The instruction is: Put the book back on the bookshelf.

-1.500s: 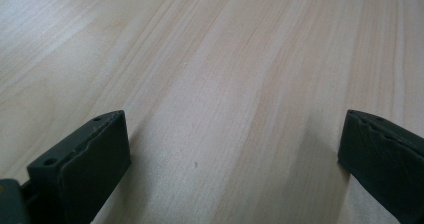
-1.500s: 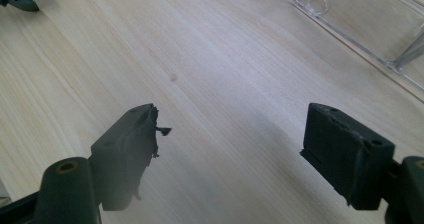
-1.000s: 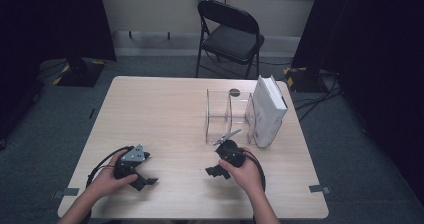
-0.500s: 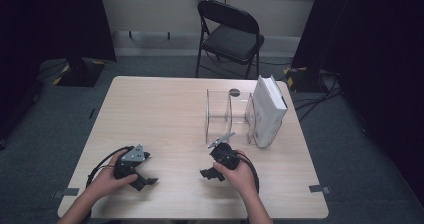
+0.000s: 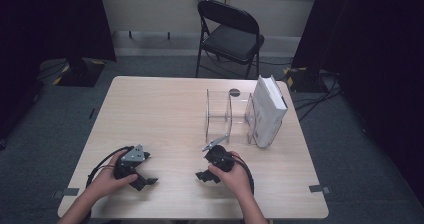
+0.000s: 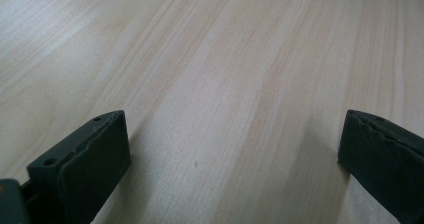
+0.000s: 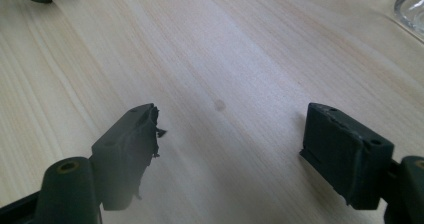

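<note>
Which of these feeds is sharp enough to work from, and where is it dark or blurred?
High view: table evenly lit and sharp, the room's sides near black, the clear rack hard to trace. Left gripper view: wood grain soft, jaws dark against a pale table, faint shadows beside them. Right gripper view: the near jaws blurred, table grain clearer mid-frame, a glassy edge out of focus at the top right.

Black folding chair (image 5: 231,34) seen behind wooden table (image 5: 160,109); clear acrylic rack (image 5: 227,115) placed on table, white book (image 5: 269,111) stood upright beside it
</note>
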### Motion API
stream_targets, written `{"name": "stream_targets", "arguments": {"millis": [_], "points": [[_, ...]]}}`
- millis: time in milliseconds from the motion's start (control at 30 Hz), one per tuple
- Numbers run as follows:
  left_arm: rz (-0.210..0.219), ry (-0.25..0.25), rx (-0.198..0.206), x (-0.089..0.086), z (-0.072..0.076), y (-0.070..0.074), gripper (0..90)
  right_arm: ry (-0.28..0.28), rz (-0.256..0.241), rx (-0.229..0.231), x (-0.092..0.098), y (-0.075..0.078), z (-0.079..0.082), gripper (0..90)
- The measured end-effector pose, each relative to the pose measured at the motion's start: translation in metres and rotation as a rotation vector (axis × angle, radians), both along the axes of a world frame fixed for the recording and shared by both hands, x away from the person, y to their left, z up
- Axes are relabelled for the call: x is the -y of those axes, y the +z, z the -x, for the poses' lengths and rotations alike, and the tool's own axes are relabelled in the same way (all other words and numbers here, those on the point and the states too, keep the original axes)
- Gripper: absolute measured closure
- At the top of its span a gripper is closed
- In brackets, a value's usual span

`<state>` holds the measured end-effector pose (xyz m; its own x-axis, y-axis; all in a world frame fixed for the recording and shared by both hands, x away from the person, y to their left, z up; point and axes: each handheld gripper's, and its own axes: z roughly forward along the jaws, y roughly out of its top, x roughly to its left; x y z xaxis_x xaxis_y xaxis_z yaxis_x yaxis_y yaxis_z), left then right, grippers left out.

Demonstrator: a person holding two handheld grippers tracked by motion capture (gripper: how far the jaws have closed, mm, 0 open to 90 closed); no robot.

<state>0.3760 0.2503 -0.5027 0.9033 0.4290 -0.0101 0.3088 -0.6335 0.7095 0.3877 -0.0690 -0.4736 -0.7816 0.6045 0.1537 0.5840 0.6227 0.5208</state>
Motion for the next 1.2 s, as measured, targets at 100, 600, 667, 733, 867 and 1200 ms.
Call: {"name": "stream_targets", "arguments": {"millis": [100,600,667,733,867,1200], "points": [[0.0,0.0,0.0,0.0,0.0,0.0,0.0,0.007,0.009,0.014,-0.002,-0.002,0.0,21.0],[0.0,0.0,0.0,0.0,0.0,0.0,0.0,0.049,0.025,0.141,-0.014,-0.01,0.007,14.7],[-0.001,0.0,0.0,0.0,0.0,0.0,0.0,0.051,0.025,0.157,-0.015,-0.012,0.008,14.5],[0.0,0.0,0.0,0.0,0.0,0.0,0.0,0.052,0.024,0.168,-0.016,-0.013,0.009,14.4],[0.0,0.0,0.0,0.0,0.0,0.0,0.0,0.039,0.013,0.184,-0.017,-0.015,0.01,13.8],[0.0,0.0,0.0,0.0,0.0,0.0,0.0,0.022,-0.038,0.22,-0.016,-0.019,0.012,13.1]]}}
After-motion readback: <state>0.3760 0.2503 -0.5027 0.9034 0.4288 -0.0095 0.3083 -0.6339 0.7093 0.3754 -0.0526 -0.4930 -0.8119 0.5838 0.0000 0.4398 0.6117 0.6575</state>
